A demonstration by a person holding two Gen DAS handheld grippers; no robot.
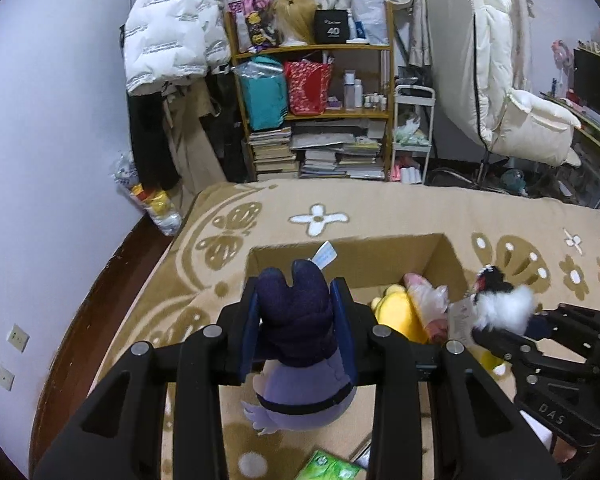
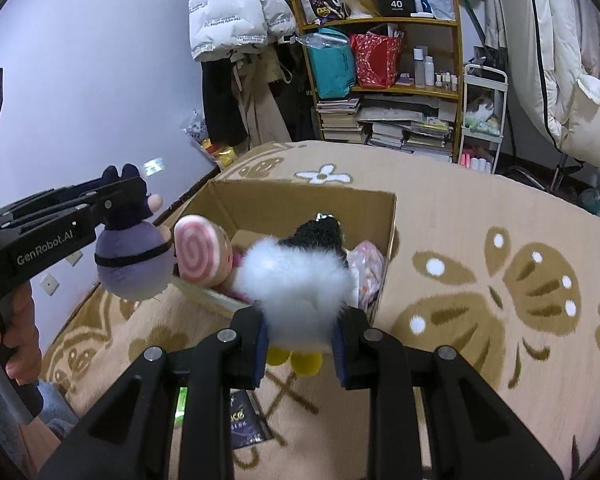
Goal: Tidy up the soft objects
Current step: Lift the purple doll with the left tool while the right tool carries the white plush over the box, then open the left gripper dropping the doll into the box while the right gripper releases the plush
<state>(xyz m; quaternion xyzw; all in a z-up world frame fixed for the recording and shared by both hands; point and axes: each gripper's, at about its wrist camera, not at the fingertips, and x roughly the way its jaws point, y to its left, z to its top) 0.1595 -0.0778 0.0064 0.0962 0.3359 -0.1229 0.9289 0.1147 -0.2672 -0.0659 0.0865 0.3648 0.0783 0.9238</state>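
Left wrist view: the left gripper (image 1: 298, 316) pinches a purple plush (image 1: 300, 344) above the near rim of the open cardboard box (image 1: 448, 256), on a tan flowered blanket (image 1: 380, 208).

Right wrist view: the right gripper (image 2: 300, 340) clamps a fluffy white-and-black plush (image 2: 300, 280) at the box's near edge; cluttered shelves (image 2: 456, 40) stand behind.

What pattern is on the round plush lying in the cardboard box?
A pink and white spiral on the round plush, clearest in the right wrist view.

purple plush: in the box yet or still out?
Out. The left gripper holds the purple plush in the air beside the cardboard box.
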